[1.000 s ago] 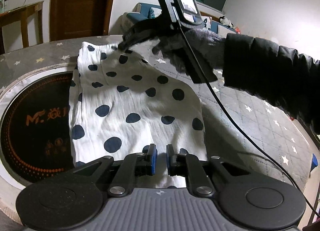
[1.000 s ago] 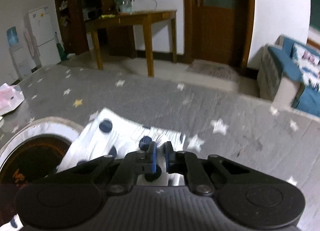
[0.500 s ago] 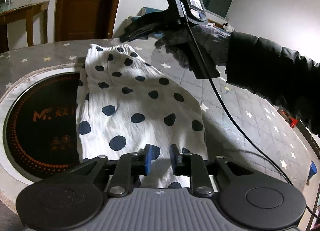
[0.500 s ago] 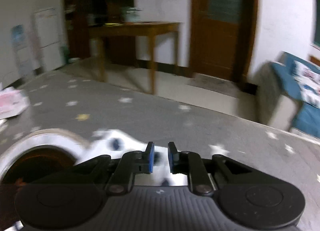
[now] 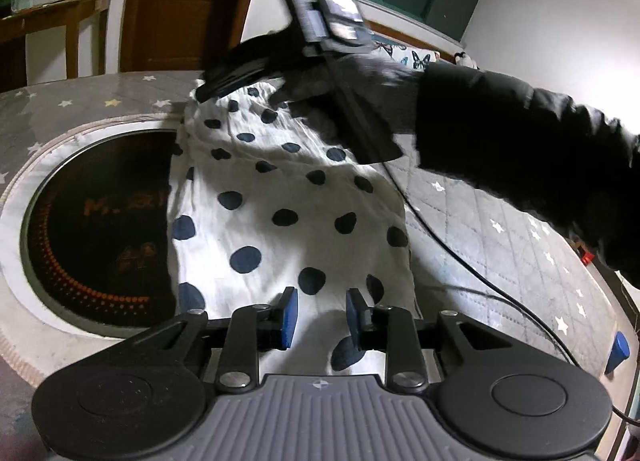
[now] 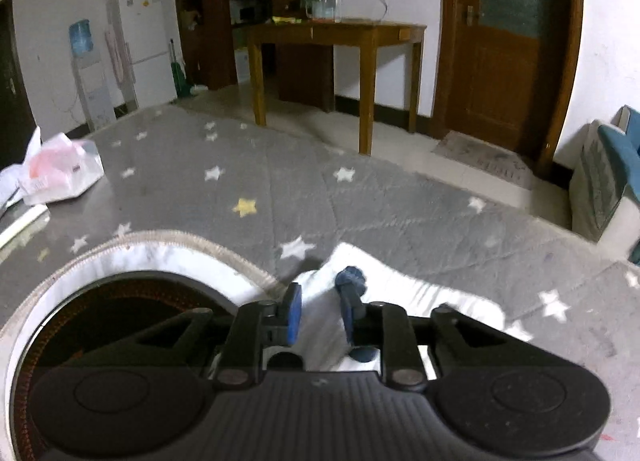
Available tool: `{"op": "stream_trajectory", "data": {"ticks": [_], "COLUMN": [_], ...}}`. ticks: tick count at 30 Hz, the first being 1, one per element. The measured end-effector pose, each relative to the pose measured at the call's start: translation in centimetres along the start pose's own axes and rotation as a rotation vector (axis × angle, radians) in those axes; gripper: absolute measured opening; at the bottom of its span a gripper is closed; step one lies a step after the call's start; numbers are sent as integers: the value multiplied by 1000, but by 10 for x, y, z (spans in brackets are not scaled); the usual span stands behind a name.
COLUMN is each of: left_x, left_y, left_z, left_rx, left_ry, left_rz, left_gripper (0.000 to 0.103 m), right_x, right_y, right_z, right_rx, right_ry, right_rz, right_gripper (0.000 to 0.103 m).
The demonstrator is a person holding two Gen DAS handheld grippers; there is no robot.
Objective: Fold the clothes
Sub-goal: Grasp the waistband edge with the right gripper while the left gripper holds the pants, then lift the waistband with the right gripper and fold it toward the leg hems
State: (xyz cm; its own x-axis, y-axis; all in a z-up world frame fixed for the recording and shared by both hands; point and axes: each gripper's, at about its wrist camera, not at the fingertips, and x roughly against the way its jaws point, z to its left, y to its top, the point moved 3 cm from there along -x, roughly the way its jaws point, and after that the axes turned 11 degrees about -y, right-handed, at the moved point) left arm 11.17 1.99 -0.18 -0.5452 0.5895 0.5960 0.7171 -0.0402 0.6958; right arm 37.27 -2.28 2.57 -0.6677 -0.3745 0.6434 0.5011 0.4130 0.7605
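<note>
A white garment with dark blue dots lies folded on the grey star-patterned table cover, its left side overlapping a round dark hotplate. My left gripper hovers over the near edge. Its jaws are opening, and the cloth shows below the gap with neither pad pressing on it. At the far edge a gloved hand with a black sleeve holds my right gripper. In the right wrist view, the right gripper is also opening, and the garment's far edge lies loose under its fingers.
A black cable trails from the right gripper across the cover. A plastic-wrapped packet sits at the table's far left. Beyond the table stand a wooden table, a door and a blue sofa.
Both pairs of jaws have gone from nearly shut to apart and have let the cloth go. The right gripper has shifted left along the garment's far edge.
</note>
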Motion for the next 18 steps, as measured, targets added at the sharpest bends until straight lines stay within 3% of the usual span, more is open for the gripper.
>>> {"op": "stream_trajectory", "data": {"ticks": [7, 13, 18], "left_x": [5, 10, 14], "left_y": [-2, -2, -2], "left_z": [14, 18, 16], "left_rx": [56, 71, 71], "left_ry": [17, 23, 26], "left_rz": [-11, -21, -31], "left_gripper": [29, 29, 33], "right_x": [5, -11, -16], "right_y": [-11, -27, -30], "right_z": [-56, -83, -87], "right_rx": [-124, -252, -262], "right_ry": [-84, -51, -34], "right_rz": [33, 64, 32], "right_gripper": [46, 52, 54]}}
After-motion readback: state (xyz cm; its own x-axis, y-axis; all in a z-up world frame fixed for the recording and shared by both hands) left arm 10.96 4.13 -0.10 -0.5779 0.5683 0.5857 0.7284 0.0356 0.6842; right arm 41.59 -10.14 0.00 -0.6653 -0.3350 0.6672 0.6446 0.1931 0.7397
